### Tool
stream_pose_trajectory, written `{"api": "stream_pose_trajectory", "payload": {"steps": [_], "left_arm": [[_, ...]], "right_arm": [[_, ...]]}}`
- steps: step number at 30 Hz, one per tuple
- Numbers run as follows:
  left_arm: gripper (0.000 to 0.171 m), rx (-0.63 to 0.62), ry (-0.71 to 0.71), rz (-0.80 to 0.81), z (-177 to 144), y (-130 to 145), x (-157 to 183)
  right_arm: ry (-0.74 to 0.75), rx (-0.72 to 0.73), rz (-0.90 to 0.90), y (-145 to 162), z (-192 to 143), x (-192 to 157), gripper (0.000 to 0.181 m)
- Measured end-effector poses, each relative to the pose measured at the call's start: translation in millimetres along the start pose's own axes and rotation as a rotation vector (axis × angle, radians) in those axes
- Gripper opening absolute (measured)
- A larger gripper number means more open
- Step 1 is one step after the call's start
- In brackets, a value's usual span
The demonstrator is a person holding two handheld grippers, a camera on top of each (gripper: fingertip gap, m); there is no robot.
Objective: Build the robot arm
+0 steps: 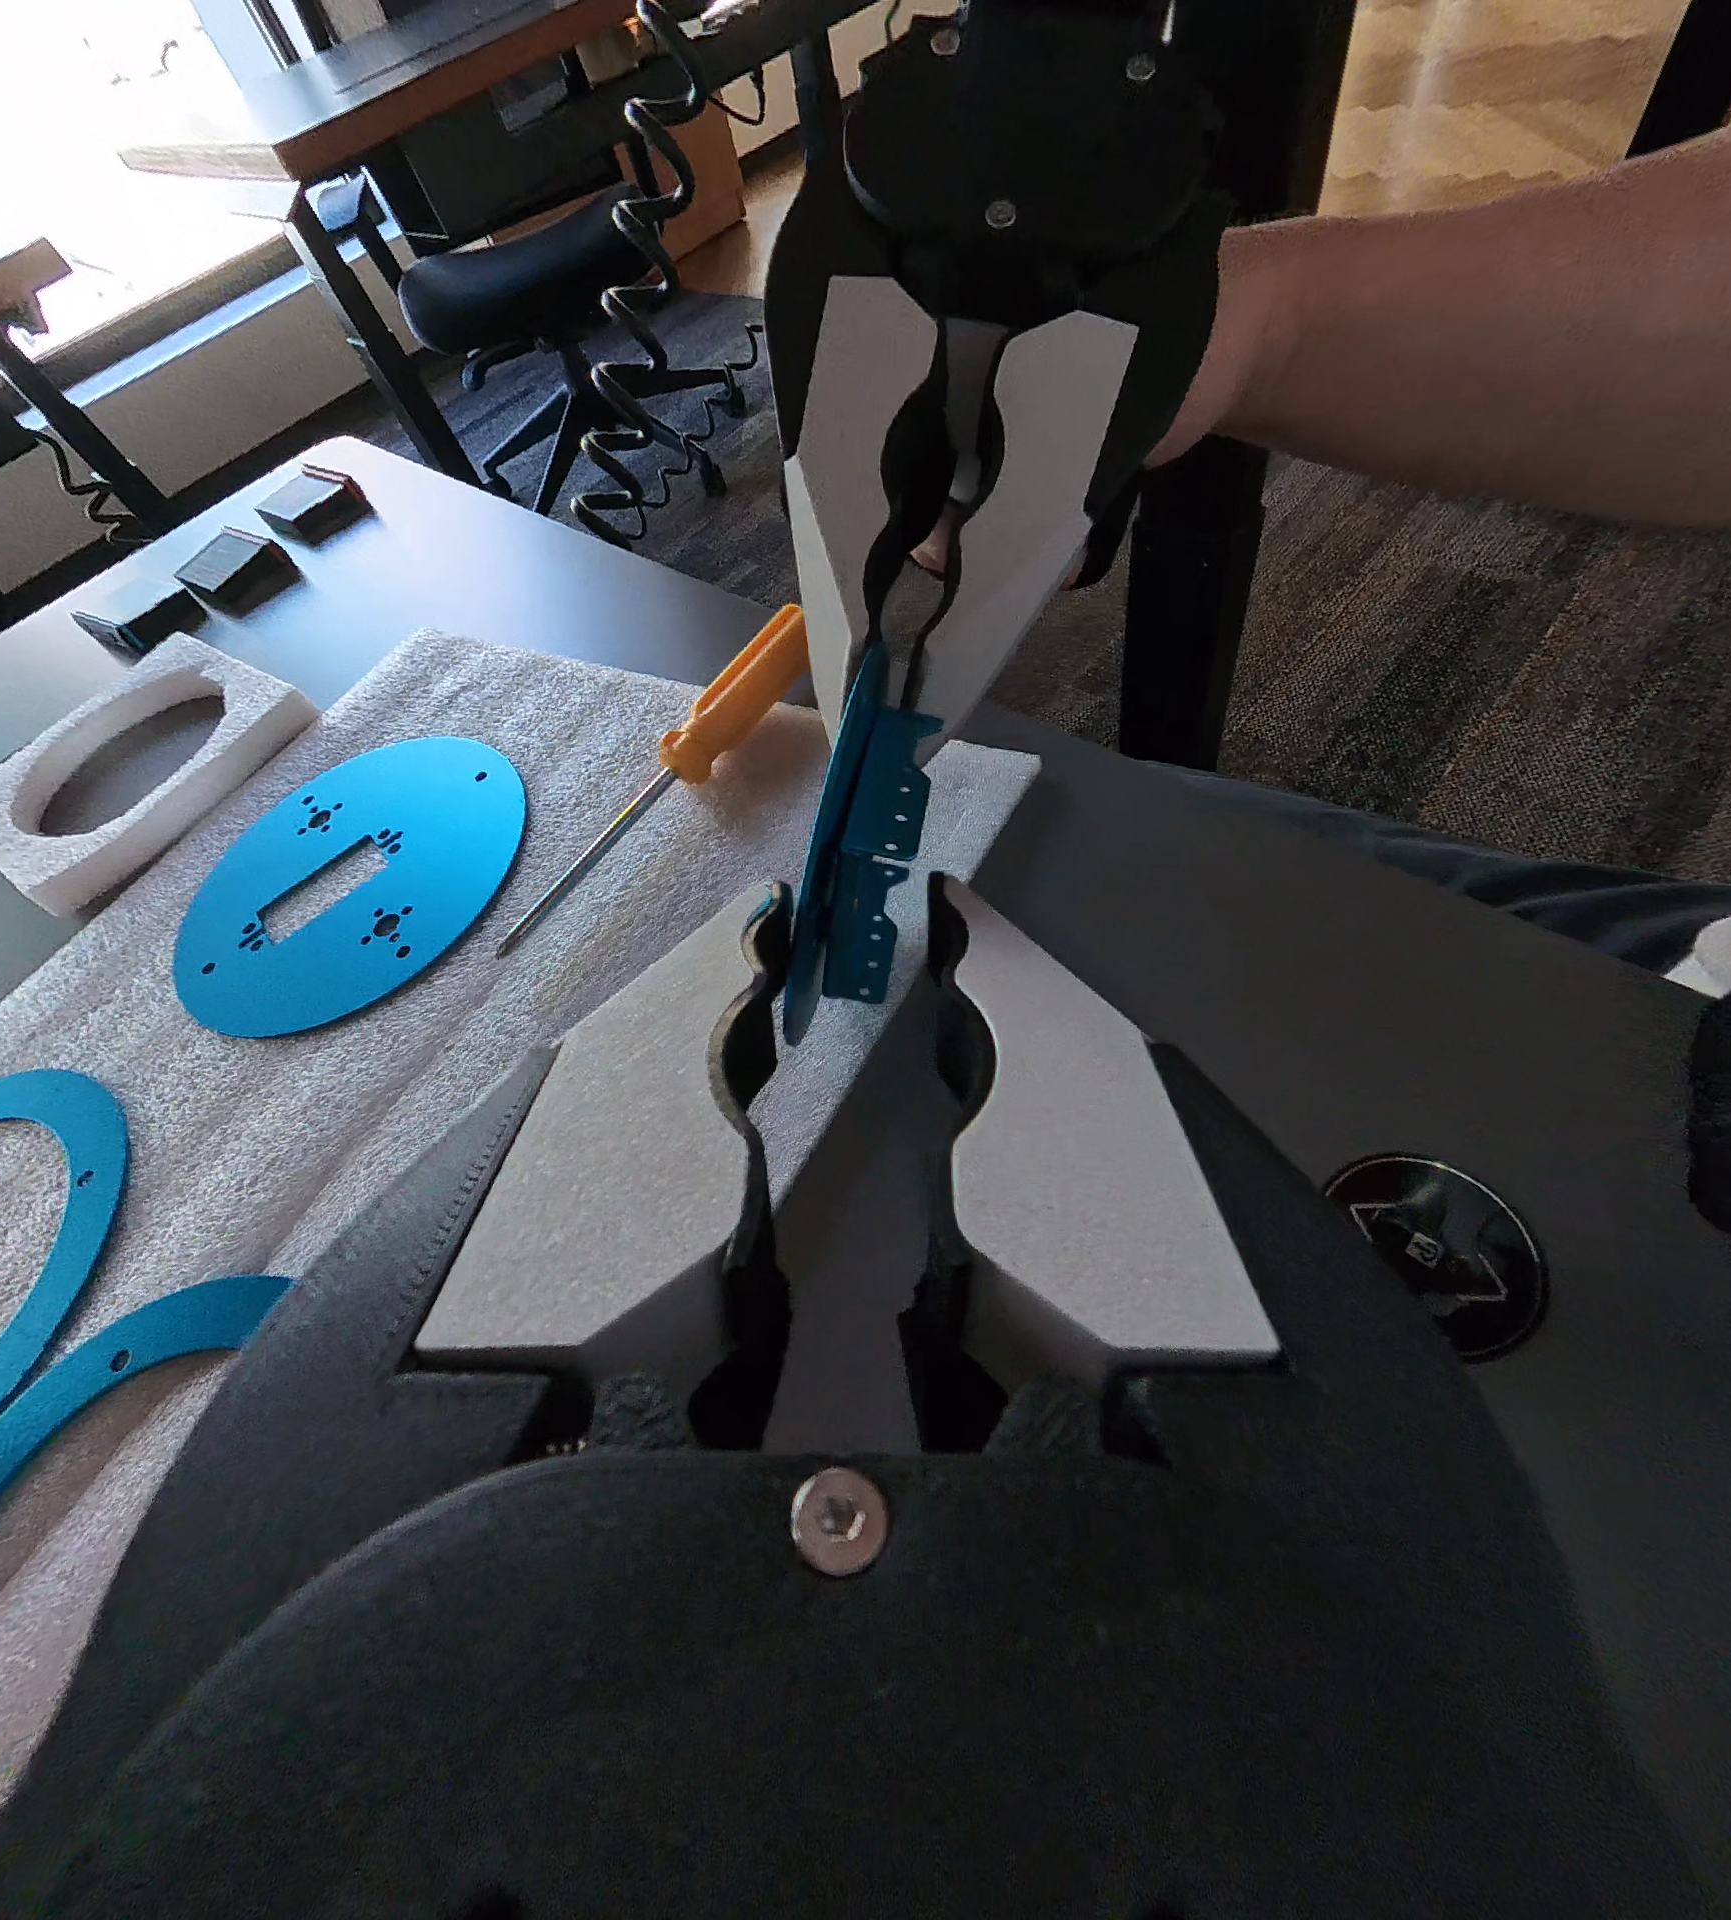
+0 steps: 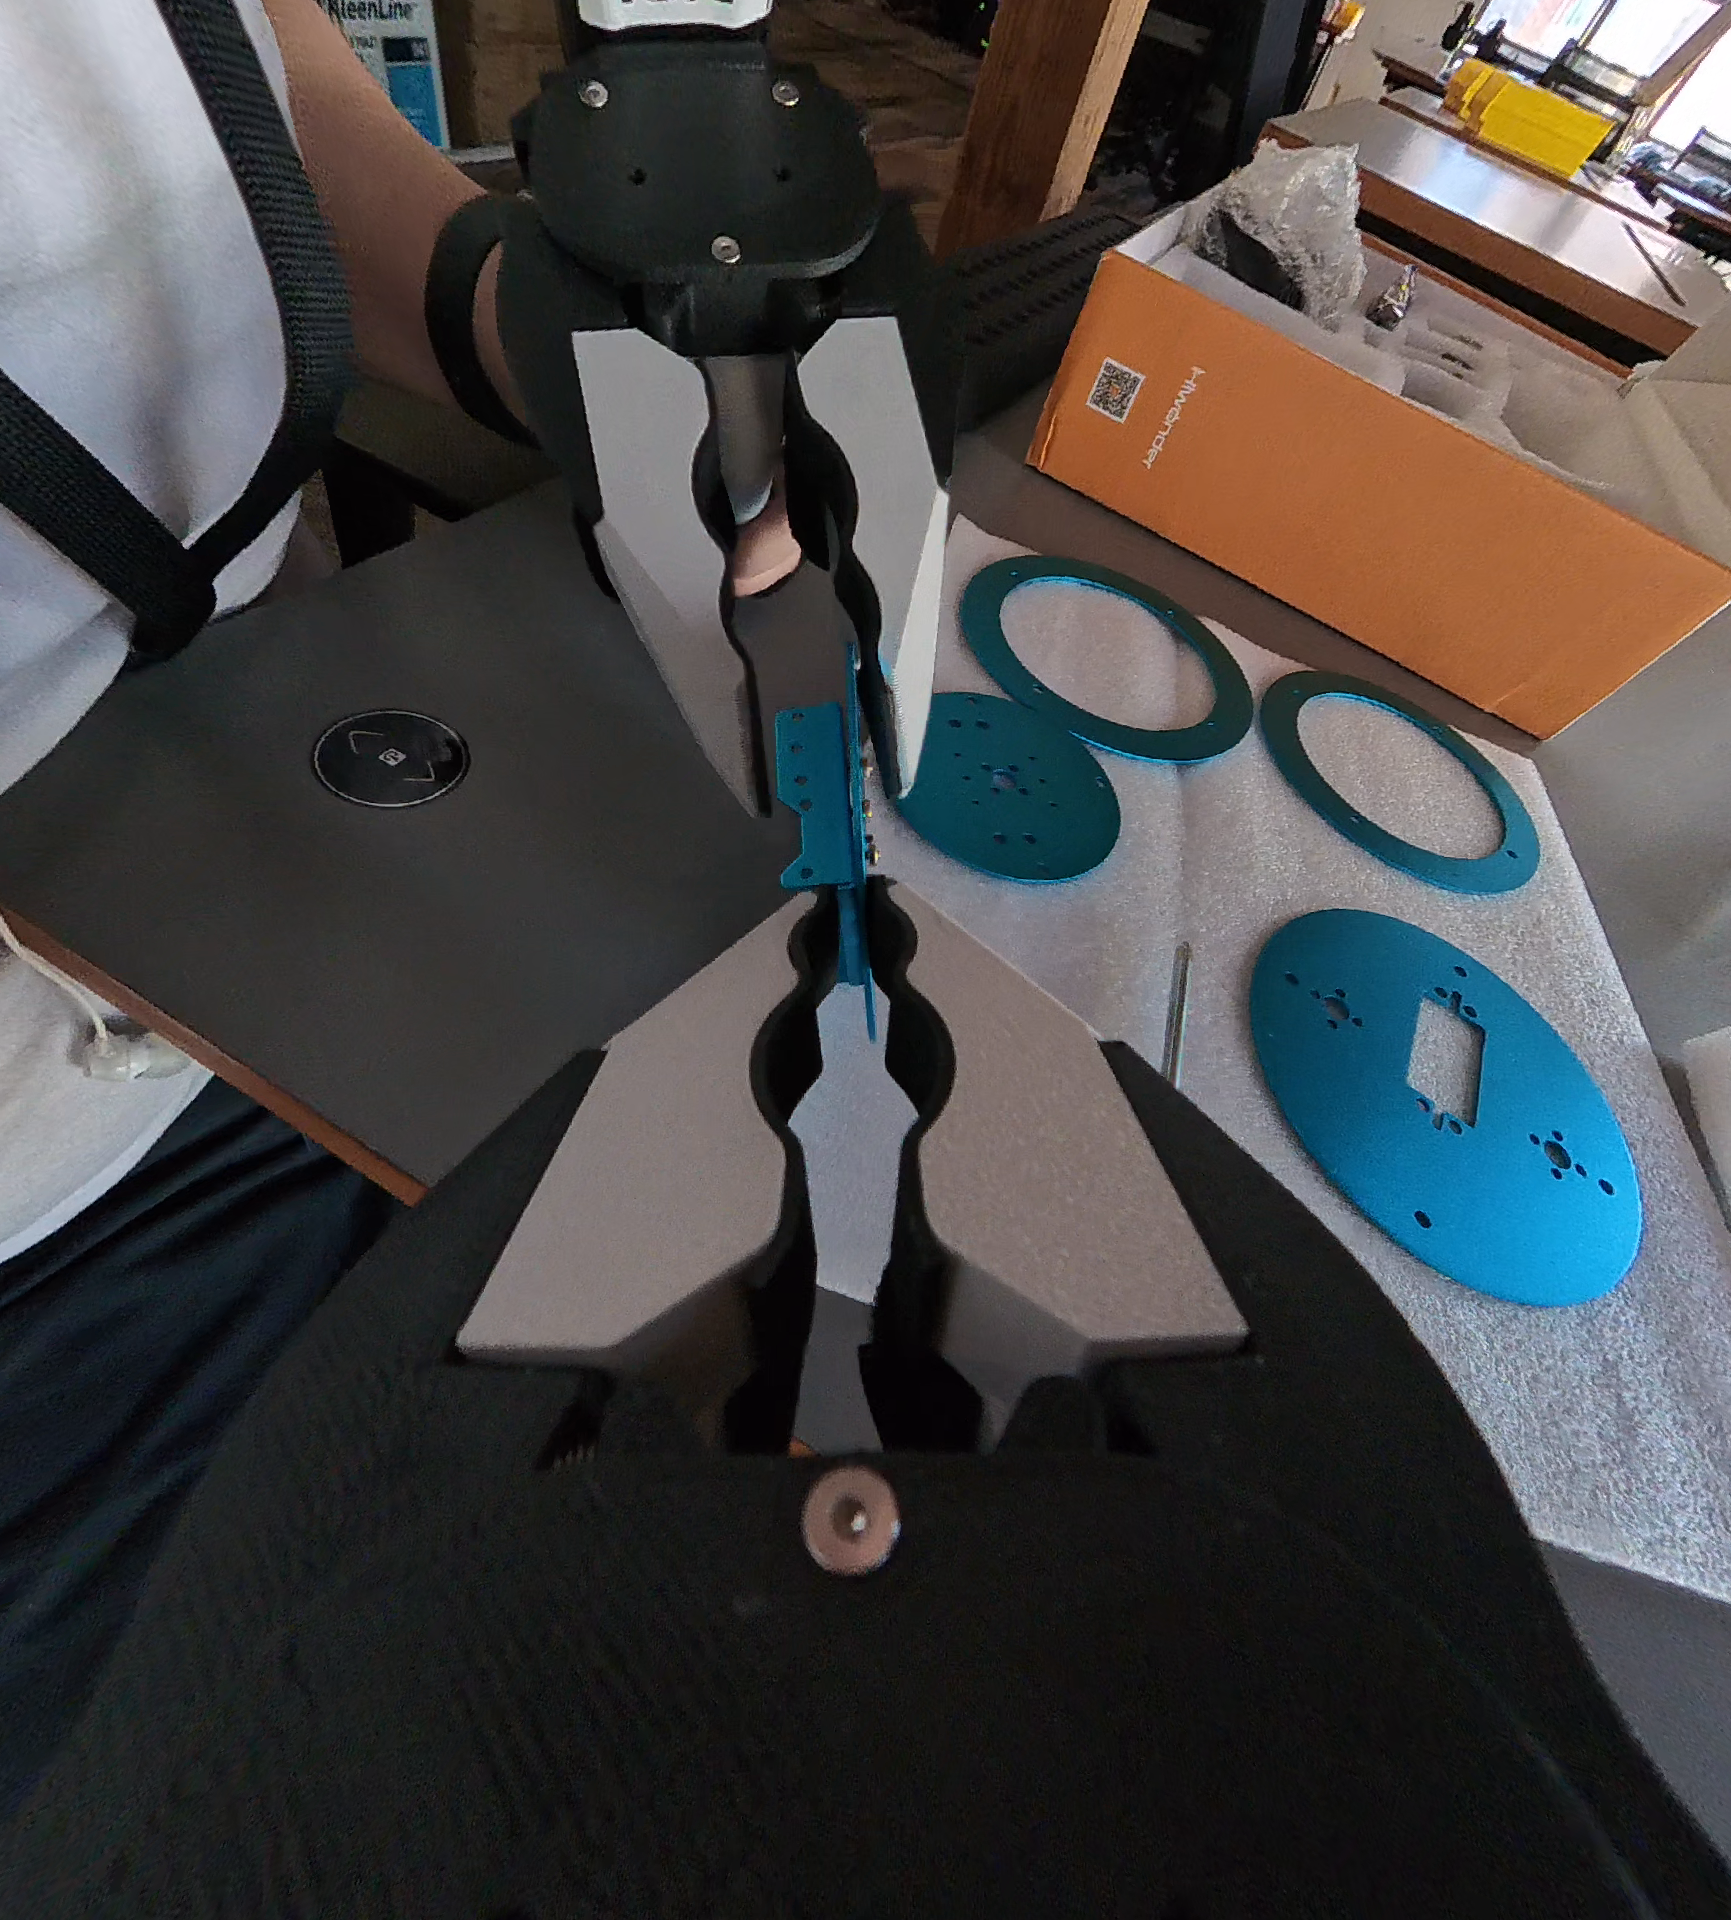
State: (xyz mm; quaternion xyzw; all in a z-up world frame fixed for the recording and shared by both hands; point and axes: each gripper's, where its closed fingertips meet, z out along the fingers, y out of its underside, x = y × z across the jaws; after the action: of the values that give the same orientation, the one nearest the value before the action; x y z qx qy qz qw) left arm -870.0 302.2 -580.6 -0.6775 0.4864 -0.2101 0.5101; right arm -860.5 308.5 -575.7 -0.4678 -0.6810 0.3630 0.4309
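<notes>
A thin blue metal plate with a perforated blue bracket (image 1: 866, 894) is held edge-on above the white foam sheet (image 1: 528, 707); it also shows in the right wrist view (image 2: 819, 800). My right gripper (image 2: 853, 912) is shut on one edge of the plate, and in the left wrist view it (image 1: 892, 696) comes in from above. My left gripper (image 1: 856, 894) faces it from the other side. Its jaws stand apart around the plate and bracket: the plate lies against one finger, and a small gap shows beside the other. It also shows in the right wrist view (image 2: 825, 800).
On the foam lie a blue disc with a rectangular cut-out (image 2: 1443, 1112), two blue rings (image 2: 1100, 655) (image 2: 1401, 779), a smaller holed disc (image 2: 1006, 790) and an orange-handled screwdriver (image 1: 736, 696). An open orange box (image 2: 1360, 520) stands behind. A white foam block (image 1: 134, 758) is nearby. My two grippers' fingertips are within a few centimetres of each other. The orange-handled screwdriver (image 1: 736, 696) lies around 9 centimeters away from my right fingertips.
</notes>
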Motion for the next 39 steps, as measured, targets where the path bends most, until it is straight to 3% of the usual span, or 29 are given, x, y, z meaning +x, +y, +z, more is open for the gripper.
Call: {"api": "stream_pose_trajectory", "payload": {"steps": [11,22,27,39], "left_arm": [[0.017,0.066,0.144,-0.056,-13,-9,-6],[0.011,0.046,0.227,0.003,-10,-10,-8],[0.023,0.033,0.295,0.020,-11,-9,0],[0.015,0.046,0.286,0.026,-4,-9,-4]], "right_arm": [[-0.066,0.003,0.029,4,0,5,0.004],[-0.103,-0.023,0.014,3,1,7,0.004],[-0.108,-0.023,0.012,3,1,6,0.004],[-0.116,-0.019,0.024,3,1,8,0.004]]}}
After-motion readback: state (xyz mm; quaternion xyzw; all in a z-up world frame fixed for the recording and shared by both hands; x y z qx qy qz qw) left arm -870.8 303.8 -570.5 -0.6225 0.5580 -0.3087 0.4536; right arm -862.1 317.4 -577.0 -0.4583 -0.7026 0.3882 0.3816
